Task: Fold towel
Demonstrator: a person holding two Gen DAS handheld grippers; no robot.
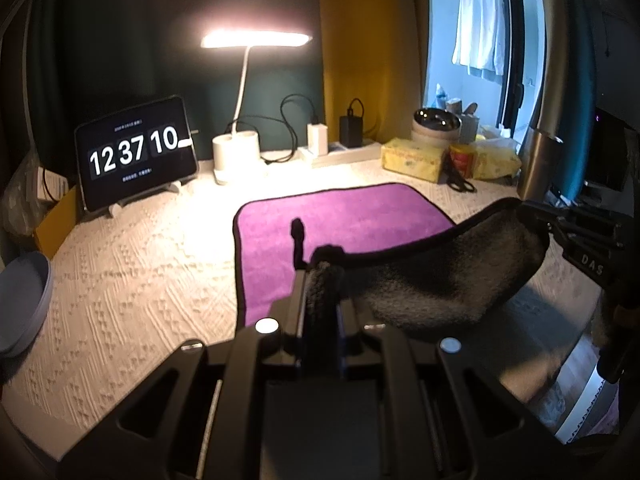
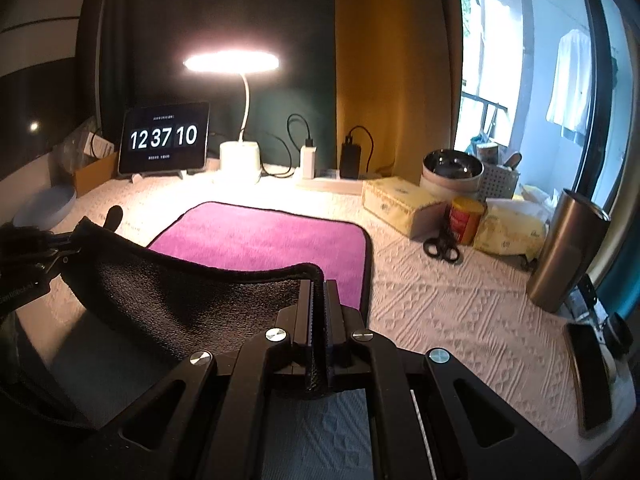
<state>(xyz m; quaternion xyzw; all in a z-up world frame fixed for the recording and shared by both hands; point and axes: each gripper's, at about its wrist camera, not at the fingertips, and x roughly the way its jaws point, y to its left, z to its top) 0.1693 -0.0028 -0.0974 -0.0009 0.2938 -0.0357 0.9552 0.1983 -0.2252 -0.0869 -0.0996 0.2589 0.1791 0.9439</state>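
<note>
A purple towel with a dark grey underside and black trim lies on the cream patterned tablecloth; it also shows in the right wrist view. Its near edge is lifted off the table and hangs between the two grippers, grey side facing me. My left gripper is shut on the towel's near left corner. My right gripper is shut on the near right corner; it also shows at the right of the left wrist view. The far half of the towel lies flat.
A tablet clock, a lit desk lamp and chargers stand along the back. Tissue packs, a red can, scissors, a steel bowl and a steel tumbler are at the right. A grey plate sits left.
</note>
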